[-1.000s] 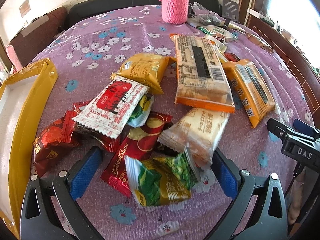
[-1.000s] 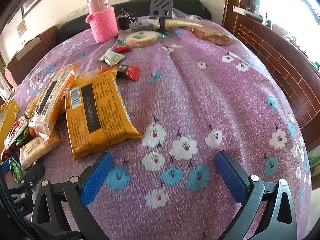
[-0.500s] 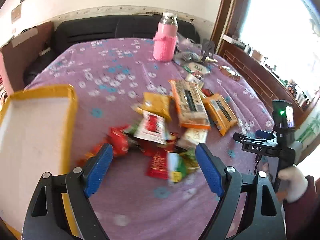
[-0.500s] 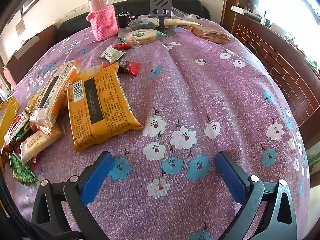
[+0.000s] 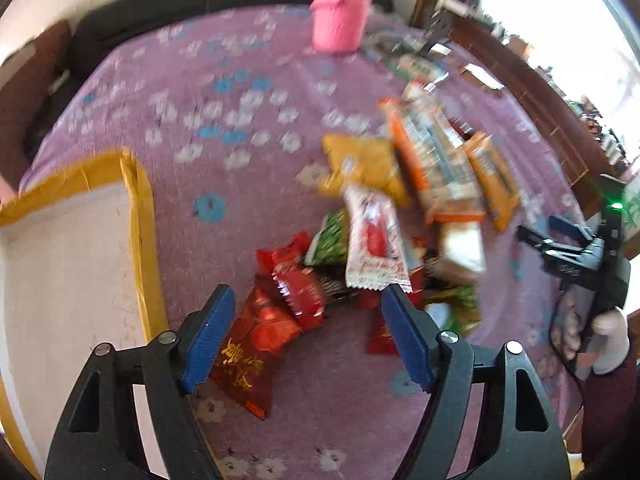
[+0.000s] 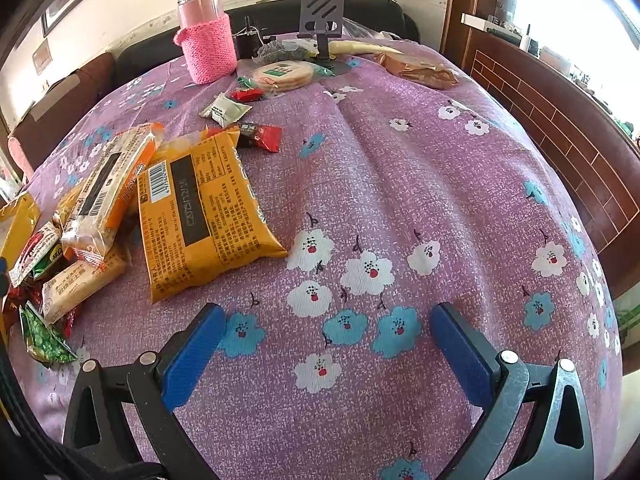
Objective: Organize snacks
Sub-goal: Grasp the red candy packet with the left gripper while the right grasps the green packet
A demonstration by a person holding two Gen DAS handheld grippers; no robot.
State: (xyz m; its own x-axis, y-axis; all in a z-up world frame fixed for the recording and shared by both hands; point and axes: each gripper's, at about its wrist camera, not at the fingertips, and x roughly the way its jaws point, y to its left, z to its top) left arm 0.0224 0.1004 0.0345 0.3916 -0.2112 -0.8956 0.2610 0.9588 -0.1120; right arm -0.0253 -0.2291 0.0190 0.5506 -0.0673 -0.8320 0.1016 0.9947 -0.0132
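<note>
Near the left gripper (image 5: 306,334), jaws spread and holding nothing, sits the snack pile (image 5: 372,240); a red packet (image 5: 298,290) lies between the fingers. Looks like the approach step for a first pick: next move needs descent, then closing on that packet alone, view is blurred. Yellow-rimmed box (image 5: 140,216) just left of pile, visible interior bare. Right gripper (image 6: 324,344) spread over bare tablecloth (image 6: 420,180), orange pack (image 6: 204,216) far-left of it
</note>
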